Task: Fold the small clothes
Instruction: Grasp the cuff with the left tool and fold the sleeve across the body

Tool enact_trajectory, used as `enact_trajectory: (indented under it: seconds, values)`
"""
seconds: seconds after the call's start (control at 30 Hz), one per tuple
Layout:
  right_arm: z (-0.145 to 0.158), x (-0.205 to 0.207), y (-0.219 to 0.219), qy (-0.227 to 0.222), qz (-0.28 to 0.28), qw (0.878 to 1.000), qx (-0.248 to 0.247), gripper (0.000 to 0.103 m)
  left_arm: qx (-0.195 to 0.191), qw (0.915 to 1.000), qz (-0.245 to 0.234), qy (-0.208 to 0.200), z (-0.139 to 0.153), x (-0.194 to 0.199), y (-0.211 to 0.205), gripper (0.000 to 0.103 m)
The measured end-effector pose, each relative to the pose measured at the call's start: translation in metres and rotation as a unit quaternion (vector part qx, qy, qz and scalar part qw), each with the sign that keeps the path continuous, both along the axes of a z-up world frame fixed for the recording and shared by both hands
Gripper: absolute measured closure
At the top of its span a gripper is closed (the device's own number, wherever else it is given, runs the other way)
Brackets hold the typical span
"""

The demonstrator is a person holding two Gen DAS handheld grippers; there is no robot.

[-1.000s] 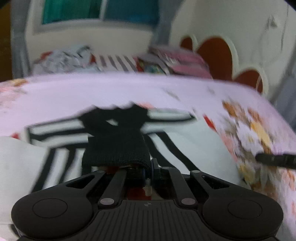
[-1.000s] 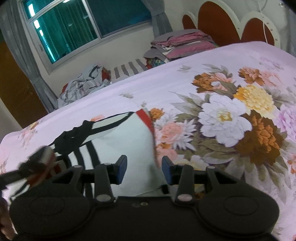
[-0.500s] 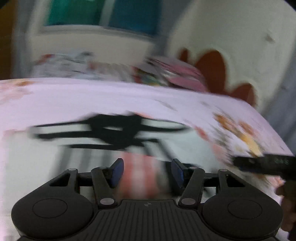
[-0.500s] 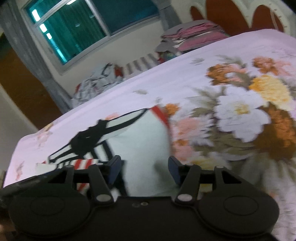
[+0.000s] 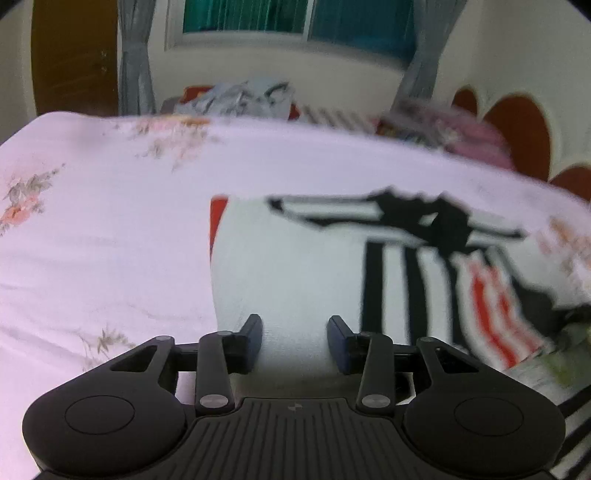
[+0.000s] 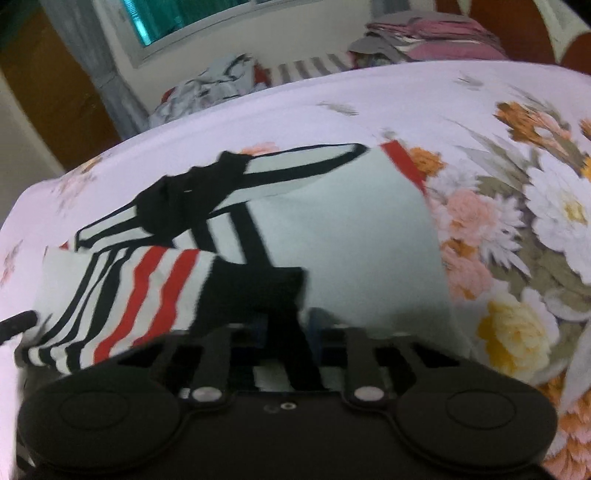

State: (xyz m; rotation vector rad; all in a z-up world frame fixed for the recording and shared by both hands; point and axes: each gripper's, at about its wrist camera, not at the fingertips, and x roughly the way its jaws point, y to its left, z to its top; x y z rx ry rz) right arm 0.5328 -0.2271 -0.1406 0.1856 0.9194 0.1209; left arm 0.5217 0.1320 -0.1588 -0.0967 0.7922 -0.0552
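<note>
— Both tongs: what are they doing?
— Left gripper (image 5: pixel 294 341) is hovering with jaws wide apart, gripping nothing, over the white part of the one garment (image 5: pixel 295 266). Right gripper (image 6: pixel 286 326) is blurring; I cannot tell its gap or whether it is holding cloth.
— Where is the garment lying?
— Spread on the floral bedsheet (image 6: pixel 406 96), one striped sleeve (image 6: pixel 147 291) folded across it. Two clothes piles (image 6: pixel 207 88) are sitting beyond, by the window (image 5: pixel 295 14).
</note>
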Motion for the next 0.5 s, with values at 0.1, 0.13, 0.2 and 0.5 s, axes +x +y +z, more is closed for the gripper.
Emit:
enact_trajectory:
  seconds: [0.1, 0.13, 0.2, 0.5]
  values:
    - [0.02, -0.008, -0.001, -0.038, 0.0, 0.999, -0.021, 0.102, -0.016, 0.9998, 0.012, -0.007, 0.0, -0.006, 0.008, 0.063]
    - [0.024, -0.011, -0.003, -0.042, 0.001, 0.999, -0.029, 0.102, -0.015, 0.9998, 0.01, -0.007, -0.001, -0.009, 0.01, 0.063]
    - [0.018, -0.013, -0.002, -0.03, 0.007, 0.998, -0.046, 0.102, -0.008, 0.9999, 0.0, -0.008, -0.005, -0.007, 0.01, 0.063]
    - [0.014, -0.006, -0.015, -0.031, -0.044, 0.998, -0.024, 0.068, 0.0, 0.9998, -0.01, -0.019, 0.007, 0.033, 0.01, 0.062]
